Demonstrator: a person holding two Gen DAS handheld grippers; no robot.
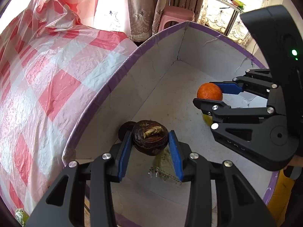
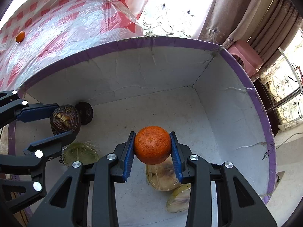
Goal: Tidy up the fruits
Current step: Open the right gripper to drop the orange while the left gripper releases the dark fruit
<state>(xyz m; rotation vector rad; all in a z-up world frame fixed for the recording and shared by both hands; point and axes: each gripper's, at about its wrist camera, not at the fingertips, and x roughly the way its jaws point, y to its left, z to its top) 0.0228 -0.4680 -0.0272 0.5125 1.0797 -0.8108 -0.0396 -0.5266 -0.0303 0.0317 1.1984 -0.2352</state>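
So both tongs are down inside the box, a white cardboard one with purple tape along its rim. The left tongs are pinching a dark brown fruit between the blue pads, held above the box floor near the left wall, and a second dark fruit sits just behind it against that wall. The right tongs are clamped on an orange, held over the middle of the box. Underneath it there are two pale yellowish fruits in clear wrap lying on the box floor, plus a greenish wrapped one nearer the left tongs. The box stands on a bench covered in a red and white checked plastic sheet, and one small orange lies out on that sheet, well apart from the box. A pink stool stands by the curtains behind.
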